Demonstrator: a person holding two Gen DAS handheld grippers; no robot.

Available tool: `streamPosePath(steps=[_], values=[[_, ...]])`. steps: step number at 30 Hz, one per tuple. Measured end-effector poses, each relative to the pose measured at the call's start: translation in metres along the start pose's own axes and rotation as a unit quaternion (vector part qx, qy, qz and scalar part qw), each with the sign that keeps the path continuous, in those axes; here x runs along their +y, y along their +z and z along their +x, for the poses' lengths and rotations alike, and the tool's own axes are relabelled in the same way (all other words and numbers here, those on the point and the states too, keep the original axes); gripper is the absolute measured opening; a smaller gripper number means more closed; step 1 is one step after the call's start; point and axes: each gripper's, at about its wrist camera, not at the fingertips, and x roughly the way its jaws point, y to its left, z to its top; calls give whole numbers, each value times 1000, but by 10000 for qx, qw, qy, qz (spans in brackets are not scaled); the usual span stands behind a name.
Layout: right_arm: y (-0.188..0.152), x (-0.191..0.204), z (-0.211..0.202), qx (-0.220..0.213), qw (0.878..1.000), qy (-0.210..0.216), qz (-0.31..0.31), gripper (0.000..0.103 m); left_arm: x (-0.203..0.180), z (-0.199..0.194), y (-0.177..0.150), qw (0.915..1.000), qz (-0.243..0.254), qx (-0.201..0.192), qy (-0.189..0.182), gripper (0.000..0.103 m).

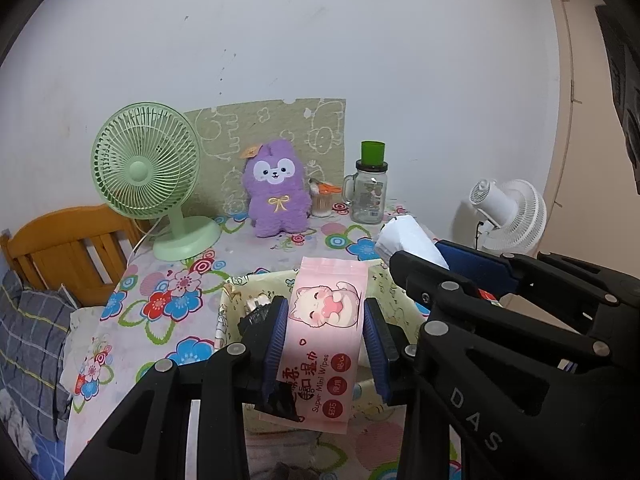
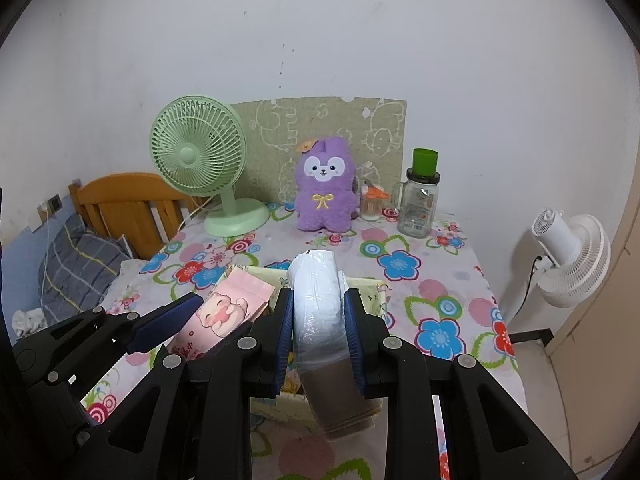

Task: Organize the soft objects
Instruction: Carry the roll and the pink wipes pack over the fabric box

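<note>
Left wrist view: the left gripper (image 1: 326,344) has its jaws clamped on a pink pack of wet wipes (image 1: 324,344) with a cartoon cat print, held upright over a cream fabric basket (image 1: 240,300) on the flowery worktop (image 1: 160,300). The right gripper (image 1: 420,264) pokes in from the right.

Right wrist view: the right gripper (image 2: 318,340) is squeezed tight on a clear plastic-wrapped stack of paper cups (image 2: 318,312), also above the basket (image 2: 372,288). This view alone shows the cups' brown bottom end. A purple plush (image 2: 325,186) and a green fan (image 2: 198,148) sit at the back.
</note>
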Motion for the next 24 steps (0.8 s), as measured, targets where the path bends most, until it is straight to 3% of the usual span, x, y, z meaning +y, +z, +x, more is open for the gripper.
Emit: streamPosePath(steps=[24], values=[[13, -19, 48, 220, 9997, 28, 111, 28, -1, 55, 10, 9996, 17, 296, -28, 38]])
